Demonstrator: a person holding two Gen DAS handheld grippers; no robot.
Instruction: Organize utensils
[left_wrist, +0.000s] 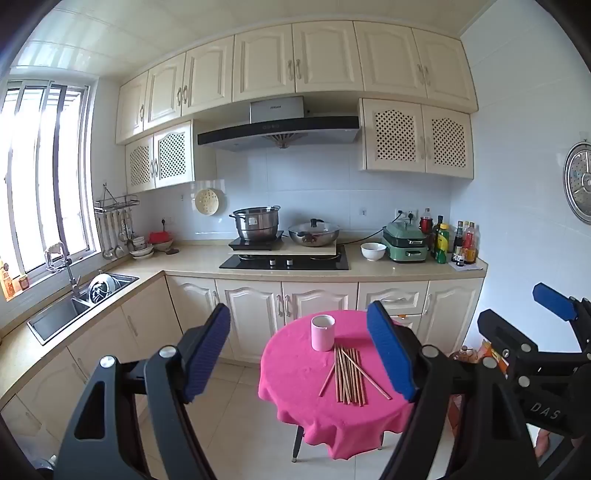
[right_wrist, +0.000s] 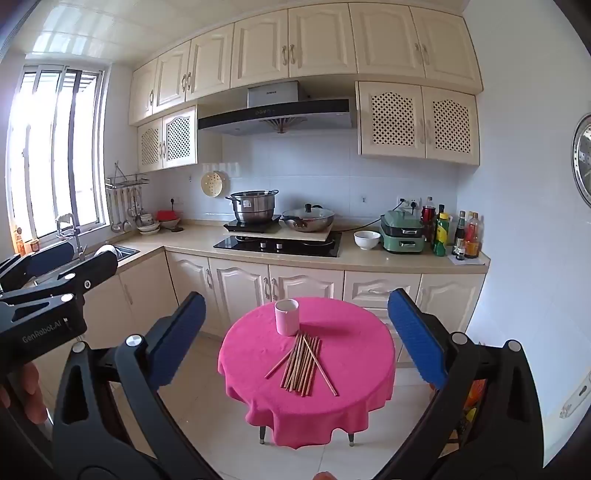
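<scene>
A small round table with a pink cloth (left_wrist: 295, 373) (right_wrist: 351, 362) stands on the kitchen floor. On it stands an upright pink cup (left_wrist: 323, 332) (right_wrist: 286, 316). Several wooden chopsticks (left_wrist: 347, 374) (right_wrist: 301, 365) lie loose in a heap just in front of the cup. My left gripper (left_wrist: 301, 350) is open and empty, held well back from the table. My right gripper (right_wrist: 297, 338) is open and empty too, beside the left one and also back from the table. The right gripper also shows at the right edge of the left wrist view.
An L-shaped counter (left_wrist: 369, 271) runs behind the table with a hob (left_wrist: 284, 262), a steel pot (left_wrist: 255, 223), a wok (left_wrist: 313, 232), a white bowl (left_wrist: 373, 251), a green appliance (left_wrist: 404, 243) and bottles (left_wrist: 463, 242). A sink (left_wrist: 66, 310) is at left. Tiled floor surrounds the table.
</scene>
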